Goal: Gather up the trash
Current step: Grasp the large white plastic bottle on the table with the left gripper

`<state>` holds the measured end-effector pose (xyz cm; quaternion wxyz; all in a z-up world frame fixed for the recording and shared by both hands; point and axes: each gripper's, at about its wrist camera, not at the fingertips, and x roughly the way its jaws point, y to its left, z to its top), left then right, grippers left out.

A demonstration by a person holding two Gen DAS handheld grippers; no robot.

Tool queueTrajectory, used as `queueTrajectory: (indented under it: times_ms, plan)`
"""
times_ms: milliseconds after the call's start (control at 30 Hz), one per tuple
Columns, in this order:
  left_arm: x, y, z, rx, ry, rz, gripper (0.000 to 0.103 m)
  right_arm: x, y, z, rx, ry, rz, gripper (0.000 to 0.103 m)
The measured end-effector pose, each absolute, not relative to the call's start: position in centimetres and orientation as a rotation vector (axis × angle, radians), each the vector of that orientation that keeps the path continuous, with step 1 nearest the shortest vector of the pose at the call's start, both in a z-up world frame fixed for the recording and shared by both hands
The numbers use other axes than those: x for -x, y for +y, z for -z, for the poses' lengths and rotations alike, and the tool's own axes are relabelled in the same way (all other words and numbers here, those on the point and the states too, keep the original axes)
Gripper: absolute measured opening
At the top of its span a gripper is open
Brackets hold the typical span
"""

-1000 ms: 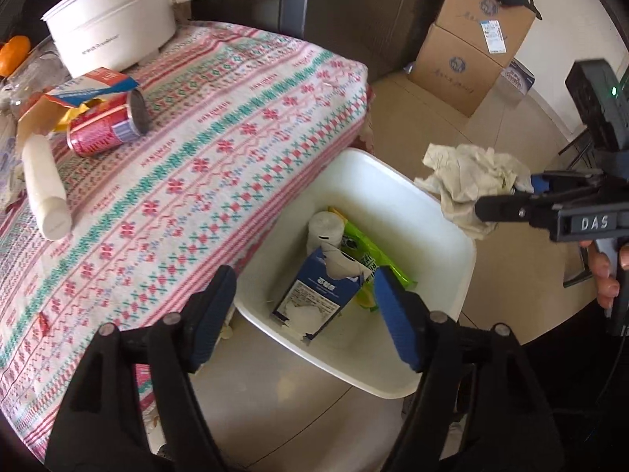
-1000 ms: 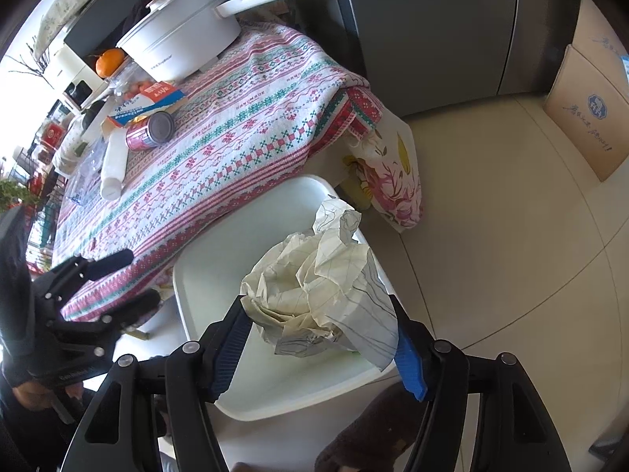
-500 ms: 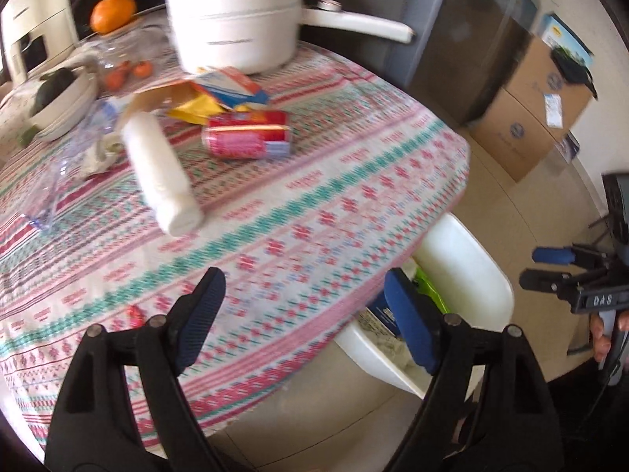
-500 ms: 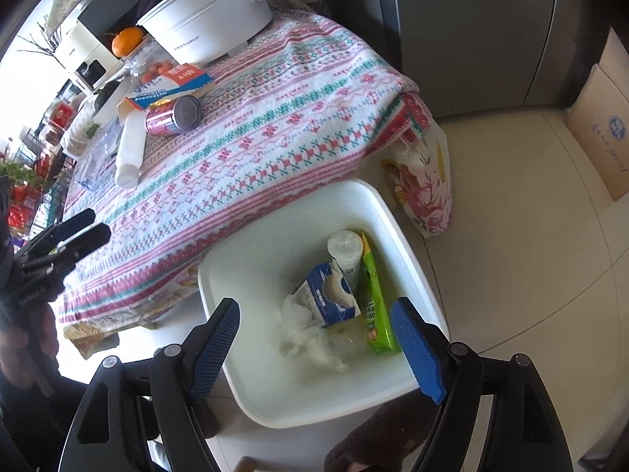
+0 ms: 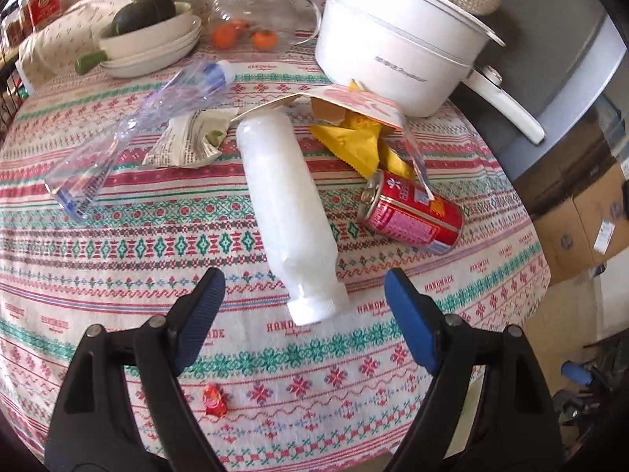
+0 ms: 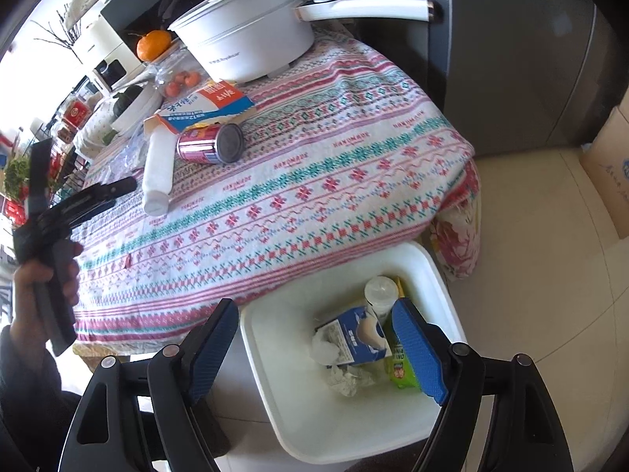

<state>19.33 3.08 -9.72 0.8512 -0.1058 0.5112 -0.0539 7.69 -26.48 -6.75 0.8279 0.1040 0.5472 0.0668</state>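
Crumpled paper that sat clamped in the right gripper (image 6: 314,348) a second ago is gone from it; the jaws now stand wide apart and empty above the white bin (image 6: 440,275) on the floor beside the table. A wad of crumpled paper (image 6: 346,379) lies at the bottom of the bin, just beside the blue milk carton (image 6: 355,340) and the green wrapper (image 6: 401,369), so I take that piece as dropped in.

Meanwhile the left gripper (image 5: 304,297) has swung away from the bin and up over the patterned tablecloth (image 5: 118,244). Its jaws are spread wide, holding nothing, and the cap end of the white plastic bottle (image 5: 287,212) lies on its side between the blue pads (image 5: 204,299). That looks like the next pick.

Plenty is left on the table: the red can (image 5: 412,216) near the bottle, a yellow wrapper (image 5: 354,141) under a torn carton (image 5: 354,104), a printed sachet (image 5: 188,141), a clear plastic sleeve (image 5: 129,137) and a small red scrap (image 5: 214,399) close to the table's edge.
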Motion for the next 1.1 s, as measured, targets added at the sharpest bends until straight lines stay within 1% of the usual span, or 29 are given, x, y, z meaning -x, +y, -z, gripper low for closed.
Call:
queueTrajectory:
  times_ms: [67, 200, 267, 333, 400, 733, 1100]
  plan:
    - [-20.2, 3.2, 10.5, 0.265, 1.083, 0.1, 0.083, -8.2, -26.0, 6.8, -0.207, 1.164, -0.145, 0.082]
    - [-21.3, 2.9, 11.4, 0.291, 1.074, 0.085, 0.075, -8.9, -25.3, 7.0, -0.196, 1.171, -0.143, 0.082]
    - [-21.8, 2.8, 12.0, 0.299, 1.074, 0.077, 0.07, -9.1, -24.9, 7.2, -0.193, 1.18, -0.144, 0.082]
    - [-22.2, 2.7, 12.5, 0.311, 1.083, 0.069, 0.059, -9.3, -24.6, 7.4, -0.181, 1.188, -0.141, 0.082]
    - [-22.5, 2.8, 13.2, 0.336, 1.098, 0.065, 0.054, -9.4, -24.4, 7.6, -0.172, 1.194, -0.139, 0.082]
    - [-21.5, 2.6, 13.0, 0.321, 1.129, 0.077, 0.053, -9.5, -24.1, 7.8, -0.154, 1.194, -0.117, 0.082]
    - [-16.1, 4.3, 9.2, 0.218, 1.111, 0.168, 0.052, -10.6, -21.4, 7.1, -0.113, 1.154, -0.164, 0.082]
